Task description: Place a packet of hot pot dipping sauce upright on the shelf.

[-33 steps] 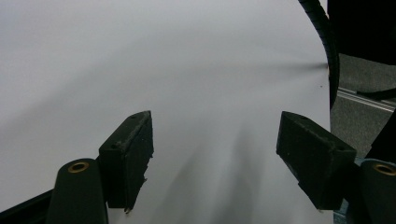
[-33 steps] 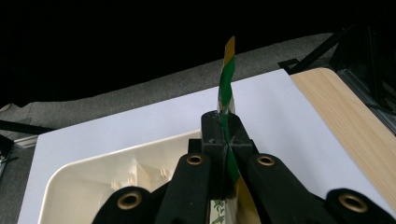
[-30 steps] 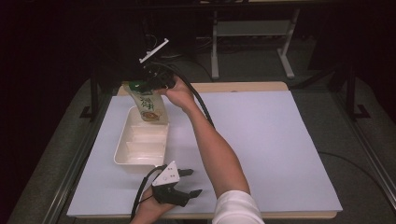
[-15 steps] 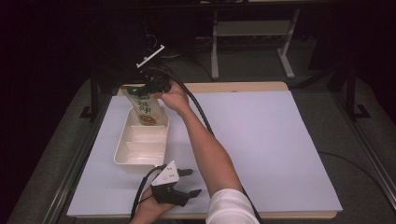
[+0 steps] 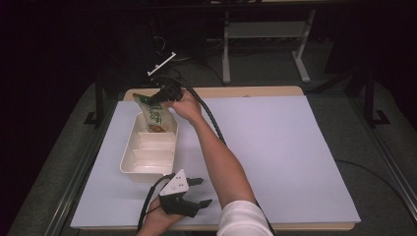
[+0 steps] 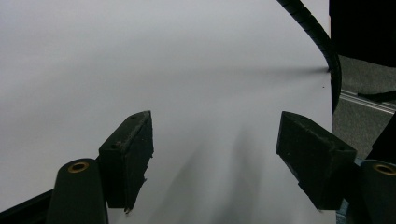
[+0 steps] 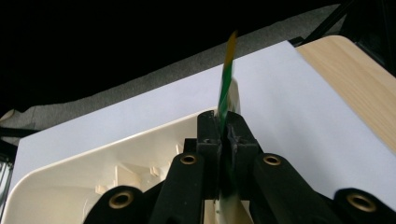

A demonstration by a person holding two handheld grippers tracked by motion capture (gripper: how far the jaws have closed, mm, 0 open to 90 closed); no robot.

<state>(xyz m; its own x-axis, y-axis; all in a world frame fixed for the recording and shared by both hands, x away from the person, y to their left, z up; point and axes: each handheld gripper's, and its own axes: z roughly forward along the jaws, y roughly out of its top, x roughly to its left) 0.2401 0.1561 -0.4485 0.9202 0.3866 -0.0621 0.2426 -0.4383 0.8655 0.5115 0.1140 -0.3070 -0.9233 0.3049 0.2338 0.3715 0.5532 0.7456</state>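
Snack pouch (image 5: 156, 114), green and yellow, now hangs with its lower end inside the far compartment of the cream divided tray (image 5: 129, 156); a second ago it was a little higher above that end, so the right hand has brought it down into the tray. Right gripper (image 5: 164, 93) pinches the pouch's top edge: in the right gripper view the jaws are clamped on the thin seal of the pouch (image 7: 226, 93), which sticks up edge-on between them, with the tray (image 7: 70, 182) right below. The jaws have just been easing open a touch, pouch still between them and pads still pressing as far as I can tell, so I read this as the start of the release. Pouch leans tilted, not lying flat yet; likely it flops into the compartment once let go. Left gripper (image 5: 194, 192) rests at the near edge of the desk (image 5: 275, 147), just in front of the tray, unmoved, jaws apart with nothing between them; left gripper view confirms, bare white desk surface (image 6: 140, 56) ahead.
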